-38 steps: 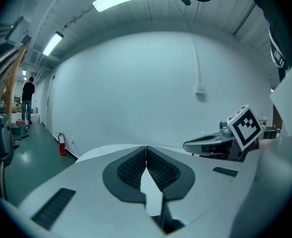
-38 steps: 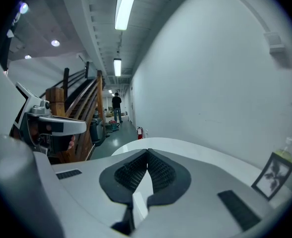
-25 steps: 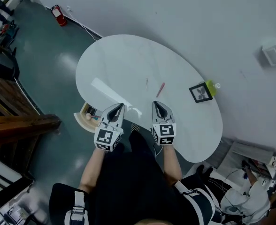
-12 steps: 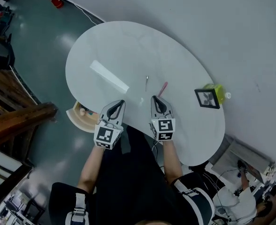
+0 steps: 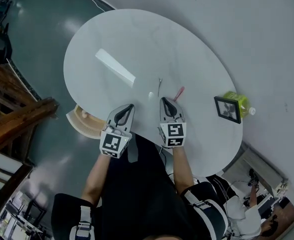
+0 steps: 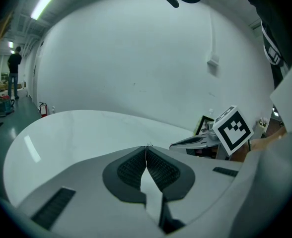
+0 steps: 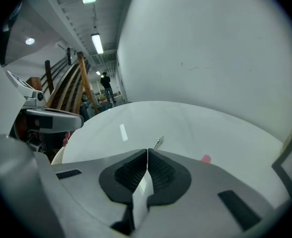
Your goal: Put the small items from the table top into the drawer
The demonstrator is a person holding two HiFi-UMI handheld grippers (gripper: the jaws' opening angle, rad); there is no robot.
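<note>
Both my claws sit at the near edge of the white bench, and both are pinched fully together with nothing in them: left claw, right claw. Just past the right one, a thin metal piece and a pink stick lie on the bench, near each other but not touching. The drawer is open below the bench edge, left of my left claw. A framed picture and a green bottle stand far right.
</note>
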